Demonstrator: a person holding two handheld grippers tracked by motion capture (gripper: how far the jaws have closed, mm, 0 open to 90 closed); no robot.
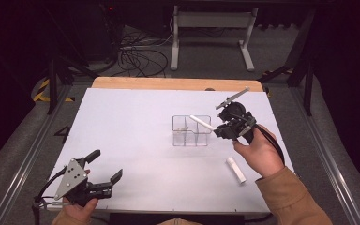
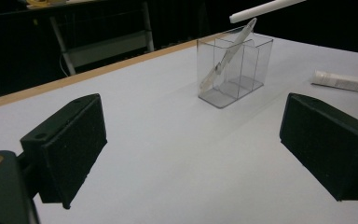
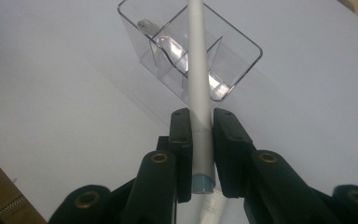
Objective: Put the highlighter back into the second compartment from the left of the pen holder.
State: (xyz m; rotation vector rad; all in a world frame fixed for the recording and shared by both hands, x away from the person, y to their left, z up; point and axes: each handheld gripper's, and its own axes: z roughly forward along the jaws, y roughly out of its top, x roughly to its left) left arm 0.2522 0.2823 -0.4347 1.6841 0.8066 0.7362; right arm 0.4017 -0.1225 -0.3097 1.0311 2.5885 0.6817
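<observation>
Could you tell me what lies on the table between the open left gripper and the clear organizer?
Nothing: in the left gripper view, bare white table runs from the left gripper to the clear organizer. The high view shows the same.

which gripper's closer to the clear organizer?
Right. The right gripper sits just beside the organizer, holding a white pen angled over it. The left gripper is open, at the table's near-left corner, far from it.
</observation>
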